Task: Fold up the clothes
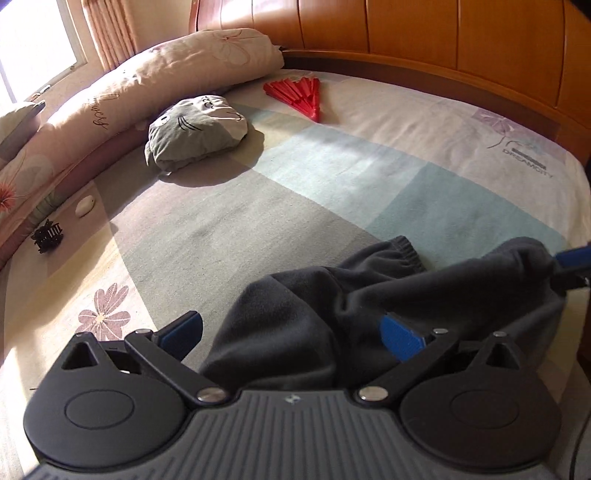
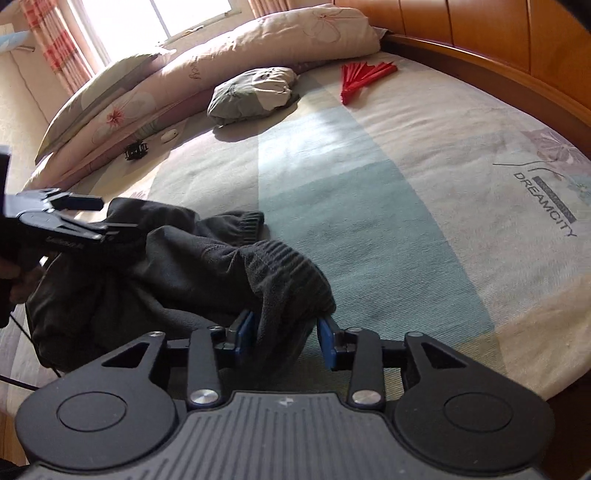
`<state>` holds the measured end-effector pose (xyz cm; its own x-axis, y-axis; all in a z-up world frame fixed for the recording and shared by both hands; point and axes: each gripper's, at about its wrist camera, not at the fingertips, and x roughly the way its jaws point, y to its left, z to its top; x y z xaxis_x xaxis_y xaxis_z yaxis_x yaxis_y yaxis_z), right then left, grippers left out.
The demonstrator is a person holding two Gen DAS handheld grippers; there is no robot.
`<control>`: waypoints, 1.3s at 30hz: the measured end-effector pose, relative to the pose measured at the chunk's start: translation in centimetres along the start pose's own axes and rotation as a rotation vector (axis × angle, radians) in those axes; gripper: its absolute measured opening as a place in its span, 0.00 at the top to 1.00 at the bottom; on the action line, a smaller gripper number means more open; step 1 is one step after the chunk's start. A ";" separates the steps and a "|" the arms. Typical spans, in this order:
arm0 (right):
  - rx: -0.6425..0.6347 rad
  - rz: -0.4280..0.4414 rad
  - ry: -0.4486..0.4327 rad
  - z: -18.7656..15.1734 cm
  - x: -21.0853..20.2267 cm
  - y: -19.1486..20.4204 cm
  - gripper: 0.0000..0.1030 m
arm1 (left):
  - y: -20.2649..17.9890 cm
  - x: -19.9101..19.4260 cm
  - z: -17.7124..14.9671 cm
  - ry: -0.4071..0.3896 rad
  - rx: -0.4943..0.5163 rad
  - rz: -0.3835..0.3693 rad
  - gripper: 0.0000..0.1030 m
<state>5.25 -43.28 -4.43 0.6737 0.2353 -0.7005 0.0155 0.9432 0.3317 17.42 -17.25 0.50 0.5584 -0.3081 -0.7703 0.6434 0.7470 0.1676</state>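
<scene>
One dark grey fleece garment with ribbed cuffs (image 2: 177, 280) lies bunched at the near edge of a bed covered by a pastel patchwork sheet printed with flowers (image 1: 332, 177), between two handheld grippers. In the left wrist view, the left gripper (image 1: 295, 332) stands with its blue-padded fingers (image 1: 402, 338) spread wide, the crumpled cloth lying between them without either pad pressing on it. In the right wrist view, the right gripper (image 2: 286, 338) has its jaws partly apart around one ribbed cuff, which droops through the gap; the pads do not appear to clamp it.

Farther up the bed, toward twelve o'clock, lie one red folding fan (image 1: 299, 96), half open, and one grey-and-cream plush cushion with a cartoon cat face (image 1: 199, 133). At about ten o'clock, one long floral bolster (image 1: 155, 74) runs along the window side, with one black claw hair clip (image 1: 46, 236) and one small white oval object (image 1: 85, 206) just beside it. A curved orange wooden headboard (image 1: 443, 33) closes the far side. No containers appear.
</scene>
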 end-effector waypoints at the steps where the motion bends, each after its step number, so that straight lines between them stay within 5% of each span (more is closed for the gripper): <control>1: 0.020 -0.002 -0.020 0.3 -0.6 -0.4 0.50 | -0.4 -1.1 -0.3 -0.007 0.011 -0.028 0.01; 7: -0.011 0.000 -0.092 3.4 -1.3 -0.2 0.46 | -2.4 -3.9 -2.7 0.005 0.003 -0.192 0.01; 14: -0.204 0.042 0.036 8.6 7.6 2.8 0.45 | -1.6 -5.0 -6.9 0.043 -0.152 -0.114 0.01; 20: -0.314 0.048 0.115 8.2 15.0 5.0 0.44 | -0.7 -6.3 -9.3 0.050 -0.235 -0.093 0.01; 22: -0.358 0.052 0.095 7.5 15.5 6.0 0.27 | -0.7 -6.3 -9.6 0.053 -0.229 -0.080 0.01; 25: -0.469 0.024 0.095 5.9 15.9 8.2 0.23 | -0.6 -6.1 -9.7 0.049 -0.226 -0.074 0.01; 27: -0.579 0.024 0.099 4.8 15.6 9.8 0.33 | -0.5 -6.0 -9.8 0.042 -0.233 -0.076 0.01; 30: -0.593 0.068 0.115 5.3 14.9 10.5 0.77 | -0.2 -6.2 -9.9 0.027 -0.246 -0.081 0.01; 39: -0.407 -0.020 0.005 13.3 16.0 7.5 0.77 | 1.6 -7.4 -10.4 -0.003 -0.294 -0.038 0.01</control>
<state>25.99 -35.57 -4.77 0.6725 0.2162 -0.7078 -0.2660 0.9631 0.0413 8.83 -7.63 0.05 0.5382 -0.3407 -0.7709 0.4850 0.8732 -0.0473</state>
